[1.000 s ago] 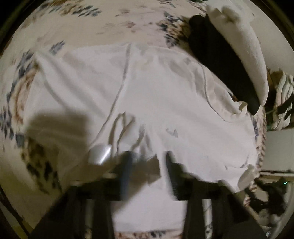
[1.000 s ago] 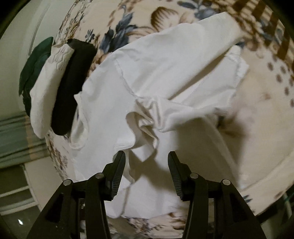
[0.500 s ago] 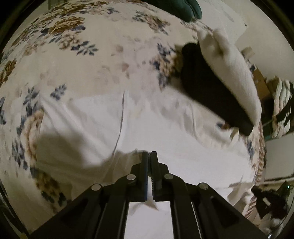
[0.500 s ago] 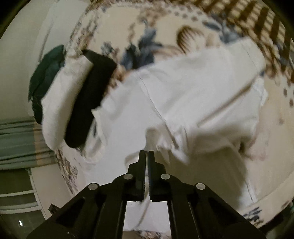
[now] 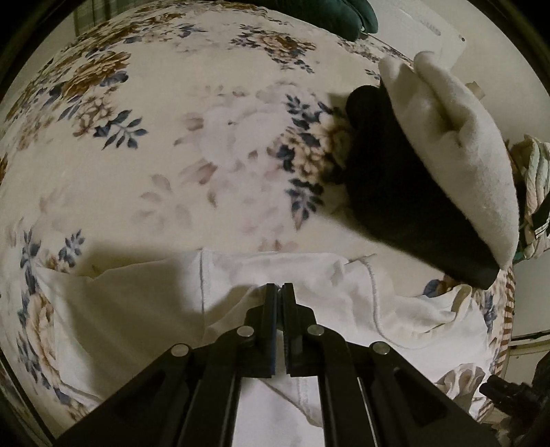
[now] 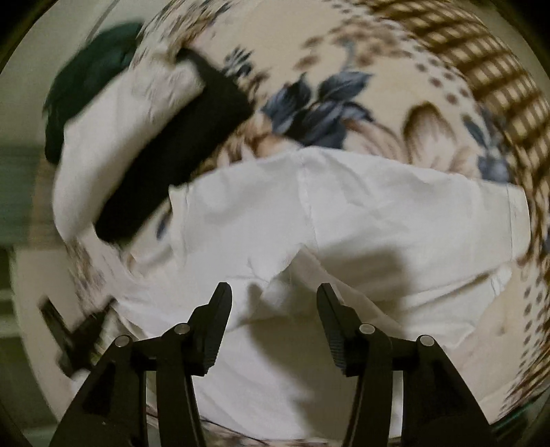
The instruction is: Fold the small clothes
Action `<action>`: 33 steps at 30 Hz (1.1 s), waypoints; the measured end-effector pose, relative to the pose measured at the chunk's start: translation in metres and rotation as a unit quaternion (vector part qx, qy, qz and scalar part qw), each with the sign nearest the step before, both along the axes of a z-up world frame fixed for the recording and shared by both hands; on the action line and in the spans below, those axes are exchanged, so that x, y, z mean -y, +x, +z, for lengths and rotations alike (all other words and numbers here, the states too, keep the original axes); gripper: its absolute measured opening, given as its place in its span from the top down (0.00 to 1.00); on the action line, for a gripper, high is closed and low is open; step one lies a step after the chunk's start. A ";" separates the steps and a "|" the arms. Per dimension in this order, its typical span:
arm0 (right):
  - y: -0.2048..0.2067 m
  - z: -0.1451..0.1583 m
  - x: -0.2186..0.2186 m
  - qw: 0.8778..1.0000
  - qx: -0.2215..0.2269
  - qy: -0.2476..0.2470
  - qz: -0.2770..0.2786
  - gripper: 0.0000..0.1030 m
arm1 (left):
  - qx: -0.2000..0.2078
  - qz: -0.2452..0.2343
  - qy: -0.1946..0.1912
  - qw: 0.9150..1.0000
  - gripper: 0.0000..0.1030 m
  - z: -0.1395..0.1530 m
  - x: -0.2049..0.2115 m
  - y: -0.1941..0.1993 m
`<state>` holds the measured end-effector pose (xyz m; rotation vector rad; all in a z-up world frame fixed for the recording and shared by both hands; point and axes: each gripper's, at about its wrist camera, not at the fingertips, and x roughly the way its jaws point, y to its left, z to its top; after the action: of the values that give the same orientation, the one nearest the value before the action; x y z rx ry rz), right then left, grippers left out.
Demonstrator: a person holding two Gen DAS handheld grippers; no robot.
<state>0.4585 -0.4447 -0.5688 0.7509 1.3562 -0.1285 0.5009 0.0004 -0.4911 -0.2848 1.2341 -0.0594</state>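
Observation:
A white garment [image 5: 137, 309] lies spread on a floral bedspread [image 5: 172, 137]. In the left wrist view my left gripper [image 5: 279, 287] is shut, and a pinch of the white cloth is drawn up into its closed jaws. The right wrist view shows the same white garment [image 6: 378, 213] partly doubled over, with a loose fold edge lying below my right gripper [image 6: 273, 289]. Its jaws are opening, and the pads press on nothing.
A stack of folded clothes sits at the bed's far edge: a black piece [image 5: 395, 192], a thick white piece [image 5: 464, 144] and a dark green one [image 5: 330, 13]. They also show in the right wrist view: black piece [image 6: 178, 165], white piece [image 6: 113, 137]. Bare bedspread [image 6: 343, 68] lies beyond the garment.
Both grippers closed on the white garment's near edge and carried it toward the far side. The right gripper has since opened and let the cloth drop; the left stays shut.

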 end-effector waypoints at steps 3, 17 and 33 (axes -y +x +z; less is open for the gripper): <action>0.011 -0.002 -0.022 0.994 -0.004 -0.073 0.076 0.43 | -0.004 0.006 0.000 1.000 0.99 -0.002 -0.005 -0.002; 0.022 -0.001 0.050 0.992 0.018 -0.115 -0.049 0.95 | -0.022 0.027 0.001 0.999 0.99 -0.020 -0.012 0.017; -0.030 0.016 0.060 0.997 0.043 -0.037 -0.057 0.23 | -0.008 0.040 -0.014 0.999 0.44 0.021 -0.056 -0.050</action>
<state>0.4281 -0.5051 -0.5530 0.7624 1.2199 -0.2335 0.4505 0.0561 -0.4701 -0.3592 1.2368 -0.0044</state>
